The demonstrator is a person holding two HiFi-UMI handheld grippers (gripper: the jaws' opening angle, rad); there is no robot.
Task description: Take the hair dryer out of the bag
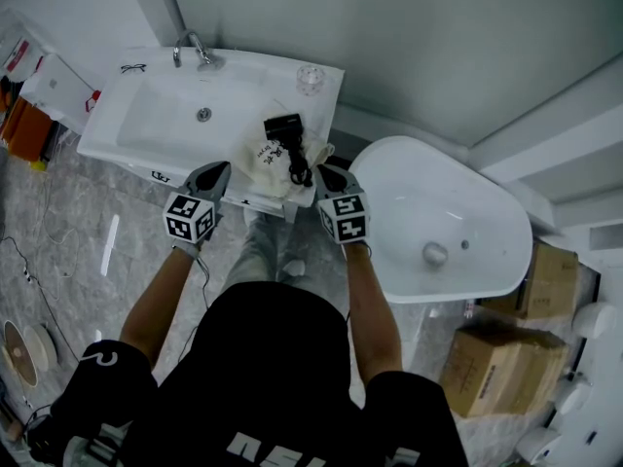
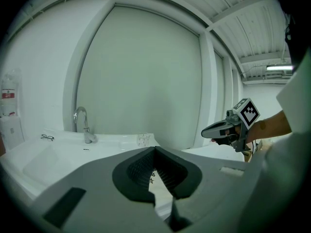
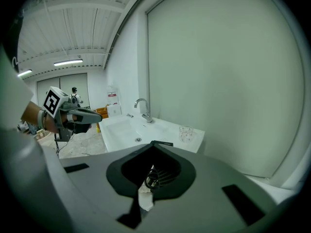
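Note:
A black hair dryer [image 1: 284, 127] lies on top of a white drawstring bag [image 1: 263, 157] on the sink counter, and its black cord [image 1: 298, 169] trails over the bag's front. My left gripper [image 1: 225, 168] is shut just left of the bag. My right gripper [image 1: 322, 170] is shut at the bag's right edge, beside the cord. In the left gripper view the closed jaws [image 2: 155, 149] hide most of the bag; only a strip of printed white cloth [image 2: 154, 181] shows. In the right gripper view a loop of cord [image 3: 151, 178] and white cloth [image 3: 145, 198] show behind the shut gripper [image 3: 153, 143].
The white basin [image 1: 165, 125] has a chrome faucet [image 1: 195, 47] at the back, eyeglasses [image 1: 133, 67] at its left corner and a clear glass [image 1: 310, 78] at its right corner. A white bathtub [image 1: 438, 222] stands to the right, with cardboard boxes [image 1: 496, 368] beyond it.

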